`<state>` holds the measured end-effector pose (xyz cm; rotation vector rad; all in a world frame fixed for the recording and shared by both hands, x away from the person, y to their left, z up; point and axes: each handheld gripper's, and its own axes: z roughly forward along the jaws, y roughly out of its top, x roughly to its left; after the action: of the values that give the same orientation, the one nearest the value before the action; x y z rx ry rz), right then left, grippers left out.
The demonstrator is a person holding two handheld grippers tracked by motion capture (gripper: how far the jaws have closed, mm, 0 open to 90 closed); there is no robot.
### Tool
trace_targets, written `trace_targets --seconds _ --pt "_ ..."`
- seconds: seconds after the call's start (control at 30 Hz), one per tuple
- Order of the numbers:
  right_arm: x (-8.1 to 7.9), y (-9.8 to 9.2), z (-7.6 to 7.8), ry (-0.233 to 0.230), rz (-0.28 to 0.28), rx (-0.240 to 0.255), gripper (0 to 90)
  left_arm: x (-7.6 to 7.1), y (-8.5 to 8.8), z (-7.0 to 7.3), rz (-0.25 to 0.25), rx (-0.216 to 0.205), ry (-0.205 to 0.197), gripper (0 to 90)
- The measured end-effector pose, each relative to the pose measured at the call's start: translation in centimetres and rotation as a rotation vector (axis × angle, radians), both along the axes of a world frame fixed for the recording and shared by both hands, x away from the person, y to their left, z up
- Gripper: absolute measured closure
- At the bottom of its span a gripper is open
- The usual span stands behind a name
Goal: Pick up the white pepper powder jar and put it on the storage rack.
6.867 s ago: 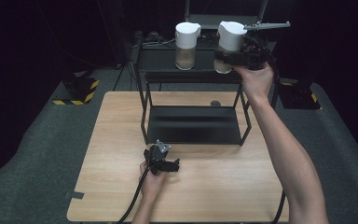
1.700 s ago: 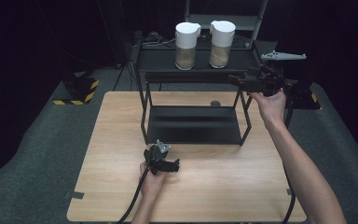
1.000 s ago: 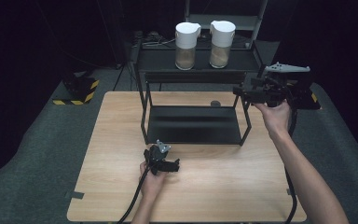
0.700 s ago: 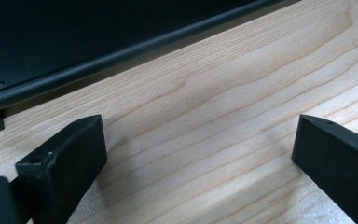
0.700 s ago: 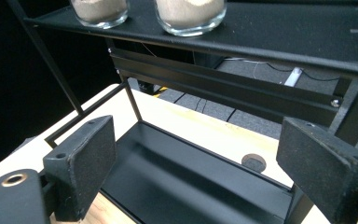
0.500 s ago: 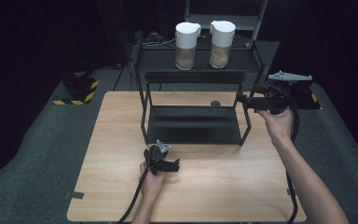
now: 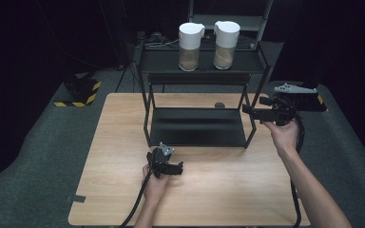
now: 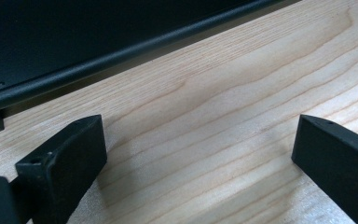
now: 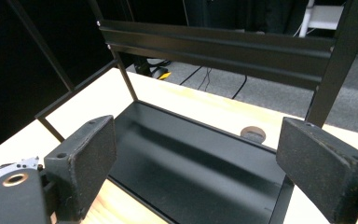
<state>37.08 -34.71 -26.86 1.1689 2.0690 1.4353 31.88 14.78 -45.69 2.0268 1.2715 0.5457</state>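
The right gripper hangs in the air at the right end of the black rack, held level in the person's right hand, its nose aimed leftward at the rack's front right post. Its jaws stand spread with nothing between them; in the right gripper view the two dark pads frame the rack's glossy lower shelf and, beyond it, a small round disc lying on the wood just behind the shelf. The grey three-cornered plate on top of this gripper catches the light, and its cable loops down beside the forearm. Nearer the front edge of the wooden table, the left gripper rests low on the boards in the left hand, pointing to the right, just in front of the rack. Its jaws are also wide apart and empty: the left gripper view shows bare wood grain between them and the black bar of the rack's base running across just ahead. Up on the rack's top shelf, well away from both grippers, two white-lidded jugs stand upright side by side, the left jug and the right jug, each with a pale brown filling in its clear lower part.
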Motion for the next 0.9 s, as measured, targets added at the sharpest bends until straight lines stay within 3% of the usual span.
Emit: trace_targets --seconds 0.9 --pt "-0.6 0.1 -5.2 0.060 -0.014 -0.019 11.7 0.0 0.0 0.0 0.000 0.000 0.000 3.0"
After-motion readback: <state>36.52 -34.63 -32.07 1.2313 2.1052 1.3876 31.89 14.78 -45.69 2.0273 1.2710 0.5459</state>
